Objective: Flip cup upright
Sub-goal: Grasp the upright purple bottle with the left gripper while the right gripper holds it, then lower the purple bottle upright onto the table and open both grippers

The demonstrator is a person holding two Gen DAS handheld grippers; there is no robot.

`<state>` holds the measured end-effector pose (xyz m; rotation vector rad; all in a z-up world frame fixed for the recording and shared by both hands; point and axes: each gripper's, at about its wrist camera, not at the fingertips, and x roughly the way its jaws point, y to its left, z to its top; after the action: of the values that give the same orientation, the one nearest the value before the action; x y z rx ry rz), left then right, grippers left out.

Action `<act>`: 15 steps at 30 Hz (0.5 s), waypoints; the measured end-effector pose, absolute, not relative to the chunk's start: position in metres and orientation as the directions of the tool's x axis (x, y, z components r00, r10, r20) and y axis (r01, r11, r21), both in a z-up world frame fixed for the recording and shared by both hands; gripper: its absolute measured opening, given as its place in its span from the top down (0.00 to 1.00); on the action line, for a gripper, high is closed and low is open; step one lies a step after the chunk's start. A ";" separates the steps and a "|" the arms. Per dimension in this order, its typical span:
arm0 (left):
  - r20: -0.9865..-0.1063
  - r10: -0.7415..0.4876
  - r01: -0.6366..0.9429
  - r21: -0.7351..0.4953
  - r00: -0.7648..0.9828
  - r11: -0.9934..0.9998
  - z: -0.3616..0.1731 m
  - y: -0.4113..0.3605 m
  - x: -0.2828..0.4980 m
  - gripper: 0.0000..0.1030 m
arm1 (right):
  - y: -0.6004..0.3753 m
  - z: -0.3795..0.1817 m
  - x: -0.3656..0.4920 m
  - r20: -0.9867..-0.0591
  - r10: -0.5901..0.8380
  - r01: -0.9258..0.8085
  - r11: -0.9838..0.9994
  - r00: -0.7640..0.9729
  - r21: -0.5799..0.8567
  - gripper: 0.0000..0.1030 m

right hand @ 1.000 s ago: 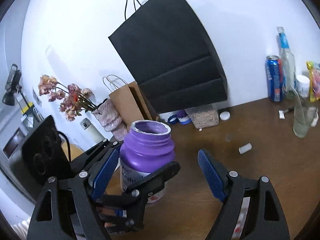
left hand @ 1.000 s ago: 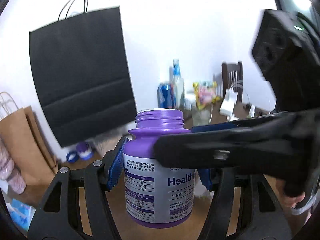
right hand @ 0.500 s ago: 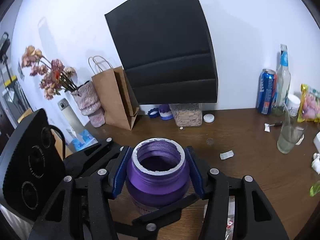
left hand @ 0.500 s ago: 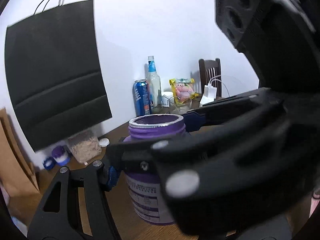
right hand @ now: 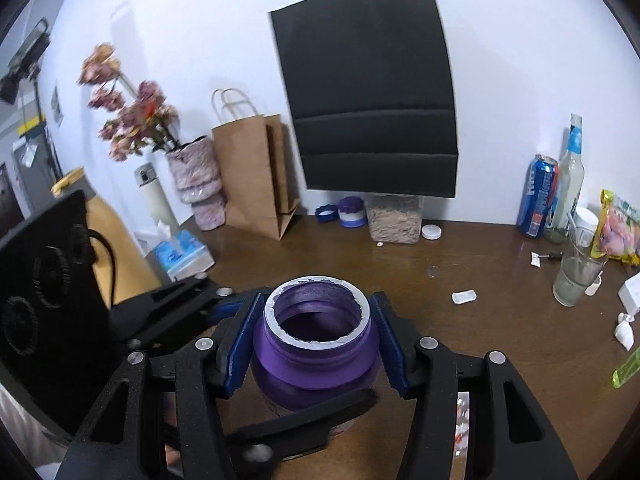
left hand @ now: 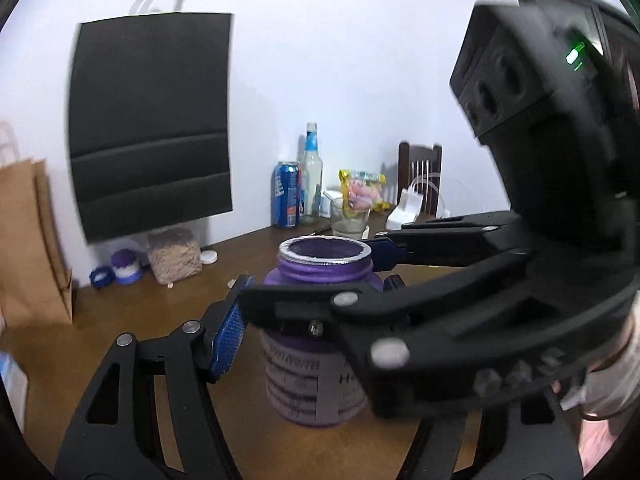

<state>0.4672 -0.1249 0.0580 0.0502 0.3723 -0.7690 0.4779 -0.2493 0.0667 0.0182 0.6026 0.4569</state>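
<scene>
The cup is a purple open-mouthed jar (left hand: 316, 344) with a white label, standing upright on the brown table (right hand: 500, 320). In the right wrist view my right gripper (right hand: 314, 340) is shut on the jar's neck (right hand: 316, 344), blue pads pressed on both sides. In the left wrist view my left gripper (left hand: 308, 328) stands open around the jar: its left blue pad (left hand: 230, 332) is clear of the jar's side. The right gripper's black body crosses in front of it and hides its right finger.
A black paper bag (right hand: 372, 92) hangs on the wall. Below it are a brown bag (right hand: 256, 172), a clear jar of grain (right hand: 394, 218) and small lids. A blue can (right hand: 538, 196), a bottle and a glass (right hand: 576, 276) stand at right. Dried flowers (right hand: 136, 112) are at left.
The right gripper came over the jar and closed on its neck. The left gripper let go: its left pad now stands off the jar's side. The jar stays upright on the table.
</scene>
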 end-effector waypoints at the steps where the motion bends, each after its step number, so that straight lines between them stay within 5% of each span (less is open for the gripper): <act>1: -0.353 -0.665 0.683 -0.093 0.658 0.725 0.054 -0.121 0.463 0.37 | -0.245 0.061 0.476 -0.552 0.422 -0.417 0.898 0.719 0.143 0.43; 5: -0.411 -0.628 0.655 -0.092 0.661 0.750 0.031 -0.110 0.460 0.36 | -0.236 0.036 0.478 -0.574 0.471 -0.439 0.875 0.670 0.204 0.43; 15: -0.575 -0.549 0.536 -0.215 0.606 0.816 -0.030 -0.077 0.458 0.41 | -0.190 -0.024 0.472 -0.598 0.426 -0.477 0.875 0.678 0.083 0.43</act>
<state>0.4579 -0.0772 -0.0298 -0.0211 0.6717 -0.6277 0.4721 -0.1901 -0.0240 -0.0817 0.6509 0.5077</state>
